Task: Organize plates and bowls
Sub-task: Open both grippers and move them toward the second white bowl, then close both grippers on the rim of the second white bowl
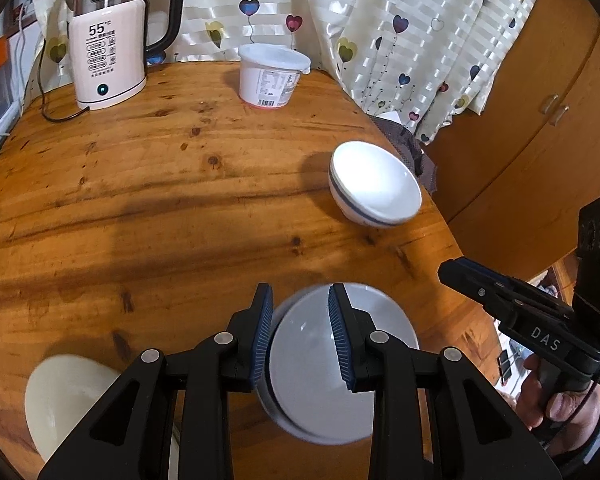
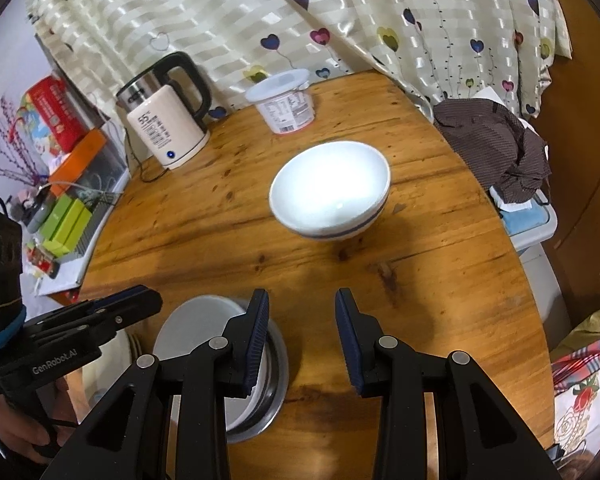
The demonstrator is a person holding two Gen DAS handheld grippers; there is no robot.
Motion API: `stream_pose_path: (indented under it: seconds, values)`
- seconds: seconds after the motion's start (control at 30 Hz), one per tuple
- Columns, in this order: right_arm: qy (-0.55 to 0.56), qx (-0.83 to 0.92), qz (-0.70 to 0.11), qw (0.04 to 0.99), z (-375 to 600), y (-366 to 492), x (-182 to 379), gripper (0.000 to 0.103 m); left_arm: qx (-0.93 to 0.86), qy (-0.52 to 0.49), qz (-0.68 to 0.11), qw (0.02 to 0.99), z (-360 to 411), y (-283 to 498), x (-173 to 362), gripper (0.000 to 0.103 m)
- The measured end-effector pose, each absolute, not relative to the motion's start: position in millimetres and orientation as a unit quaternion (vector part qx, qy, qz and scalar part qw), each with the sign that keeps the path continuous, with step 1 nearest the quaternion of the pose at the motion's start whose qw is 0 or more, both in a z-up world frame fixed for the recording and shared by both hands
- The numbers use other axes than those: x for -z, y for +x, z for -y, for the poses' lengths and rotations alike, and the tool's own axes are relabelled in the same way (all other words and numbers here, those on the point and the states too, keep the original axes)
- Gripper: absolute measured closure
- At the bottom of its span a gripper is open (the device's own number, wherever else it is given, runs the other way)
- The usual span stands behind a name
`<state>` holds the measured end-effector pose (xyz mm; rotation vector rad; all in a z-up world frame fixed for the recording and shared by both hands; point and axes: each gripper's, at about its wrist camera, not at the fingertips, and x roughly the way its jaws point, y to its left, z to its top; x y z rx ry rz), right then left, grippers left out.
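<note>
Left wrist view: left gripper [image 1: 300,336] is hanging over the near stack, a white bowl [image 1: 340,364] sitting in a metal dish at 6 o'clock on the round wooden table [image 1: 140,208]. Jaws are standing moderately apart, straddling the bowl's far-left rim area, with nothing clamped as far as the picture shows. A cream plate [image 1: 68,404] is lying at 7 o'clock, well apart from the stack. A blue-banded bowl [image 1: 374,186] is sitting alone toward 2 o'clock, near the table edge.

Right wrist view: right gripper [image 2: 302,336] is facing the blue-banded bowl [image 2: 332,190] at 12 o'clock, fingers spread fairly wide and empty, table showing between them. The stack [image 2: 204,320] is lying at 8 o'clock under its left finger. Kettle [image 2: 168,120] and lidded tub [image 2: 284,100] are standing at the far rim, toward 11 and 12 o'clock.

Judgement: the step in hand looks like fetching the lone bowl for nesting onto the stack. The next move probably calls for the right gripper advancing, straddling the bowl's near rim, one finger inside and one outside, then pinching firmly. Glazed rim may slip.
</note>
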<state>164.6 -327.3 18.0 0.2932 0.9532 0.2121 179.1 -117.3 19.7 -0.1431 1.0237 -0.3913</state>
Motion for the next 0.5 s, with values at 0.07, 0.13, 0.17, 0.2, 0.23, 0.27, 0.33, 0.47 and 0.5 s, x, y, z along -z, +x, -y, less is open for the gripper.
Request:
stream_pose_path:
  seconds: [0.07,0.13,0.17,0.2,0.23,0.27,0.33,0.47,0.5]
  values:
    - [0.143,-0.097,-0.455,0.873,331,170,-18,0.069,0.188,-0.069,-0.487,0.850,119,186,-20,0.073]
    - [0.147,-0.093,-0.454,0.874,335,176,-18,0.069,0.190,-0.067,-0.487,0.850,121,193,-21,0.073]
    - [0.149,-0.090,-0.453,0.874,337,179,-18,0.069,0.192,-0.065,-0.487,0.850,124,197,-22,0.073]
    - [0.152,-0.086,-0.453,0.874,341,182,-18,0.069,0.194,-0.065,-0.487,0.849,125,199,-22,0.073]
    - [0.154,-0.083,-0.452,0.875,343,184,-18,0.069,0.198,-0.065,-0.487,0.848,128,203,-23,0.073]
    - [0.156,-0.080,-0.452,0.875,345,186,-17,0.069,0.200,-0.064,-0.486,0.848,130,207,-24,0.073]
    - [0.161,-0.075,-0.451,0.875,351,191,-16,0.069,0.200,-0.064,-0.487,0.848,134,214,-25,0.073]
    - [0.168,-0.068,-0.449,0.875,361,200,-16,0.069,0.205,-0.067,-0.491,0.844,140,228,-26,0.073]
    - [0.171,-0.066,-0.448,0.875,364,202,-15,0.069,0.206,-0.066,-0.491,0.844,143,232,-26,0.073]
